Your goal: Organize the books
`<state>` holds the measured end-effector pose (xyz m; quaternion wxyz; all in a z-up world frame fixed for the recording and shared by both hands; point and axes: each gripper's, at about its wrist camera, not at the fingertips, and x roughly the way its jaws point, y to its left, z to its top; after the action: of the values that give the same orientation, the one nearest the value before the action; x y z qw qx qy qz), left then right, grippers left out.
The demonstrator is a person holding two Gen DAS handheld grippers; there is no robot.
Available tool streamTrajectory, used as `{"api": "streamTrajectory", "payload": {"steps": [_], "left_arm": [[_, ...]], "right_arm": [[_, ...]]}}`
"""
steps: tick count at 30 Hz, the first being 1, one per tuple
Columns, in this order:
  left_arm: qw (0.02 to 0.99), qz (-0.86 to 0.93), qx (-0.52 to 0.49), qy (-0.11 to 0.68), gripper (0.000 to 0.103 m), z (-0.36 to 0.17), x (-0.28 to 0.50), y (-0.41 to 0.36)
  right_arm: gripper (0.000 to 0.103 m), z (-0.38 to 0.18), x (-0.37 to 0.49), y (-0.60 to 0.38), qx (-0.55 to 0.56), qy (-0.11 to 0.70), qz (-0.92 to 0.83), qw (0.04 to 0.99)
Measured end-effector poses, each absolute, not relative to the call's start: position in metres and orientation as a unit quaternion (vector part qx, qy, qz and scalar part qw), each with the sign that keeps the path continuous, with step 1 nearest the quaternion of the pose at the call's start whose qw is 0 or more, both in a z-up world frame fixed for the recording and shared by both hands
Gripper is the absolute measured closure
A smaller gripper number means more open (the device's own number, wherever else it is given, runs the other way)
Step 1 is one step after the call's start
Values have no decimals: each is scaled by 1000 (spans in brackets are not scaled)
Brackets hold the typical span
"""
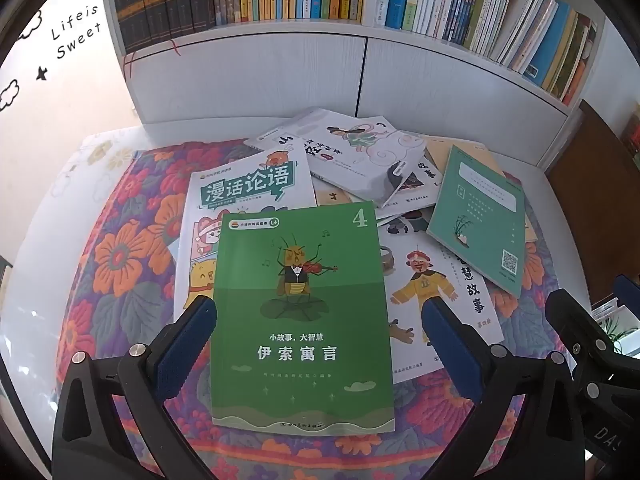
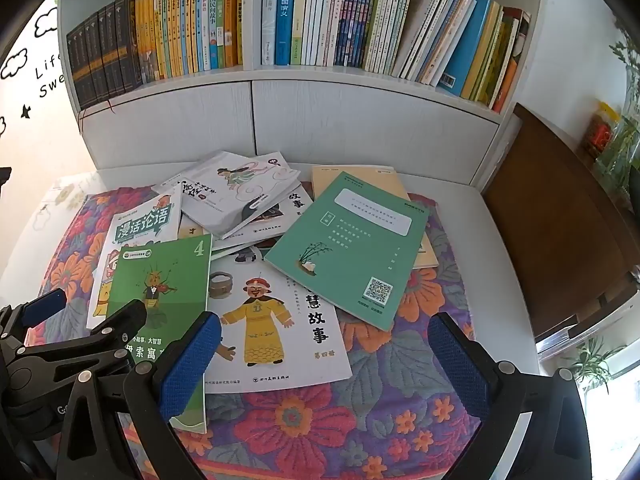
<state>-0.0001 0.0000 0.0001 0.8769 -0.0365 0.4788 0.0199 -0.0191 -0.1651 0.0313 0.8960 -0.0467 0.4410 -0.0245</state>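
Several books lie scattered on a floral cloth [image 1: 120, 264]. A green book marked 4 [image 1: 300, 320] lies on top at the front, between the fingers of my open left gripper [image 1: 316, 332]; it also shows in the right wrist view [image 2: 168, 280]. A white book with a yellow-robed figure [image 2: 276, 320] lies to its right, just ahead of my open, empty right gripper [image 2: 324, 352]. A teal book [image 2: 352, 248] rests tilted on the pile. A white and teal cartoon book [image 1: 244, 196] lies under the green one. More white books [image 2: 240, 192] sit behind.
A white bookshelf [image 2: 360, 120] full of upright books [image 2: 304, 20] stands at the table's far edge. A brown board [image 2: 560, 220] leans at the right, with plants [image 2: 624, 140] beyond it. My left gripper shows in the right wrist view [image 2: 80, 320].
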Motion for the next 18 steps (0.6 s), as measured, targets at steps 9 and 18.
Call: {"api": "streamTrajectory", "payload": {"steps": [9,18], "left_arm": [[876,18,-37,480,1,0,0,0],[897,-8,-77,436,1,22,-13,24]], "right_arm": [[0,31,-20,-165,-47,441,-24,896],[0,35,-27,-158,-48,436,10,899]]}}
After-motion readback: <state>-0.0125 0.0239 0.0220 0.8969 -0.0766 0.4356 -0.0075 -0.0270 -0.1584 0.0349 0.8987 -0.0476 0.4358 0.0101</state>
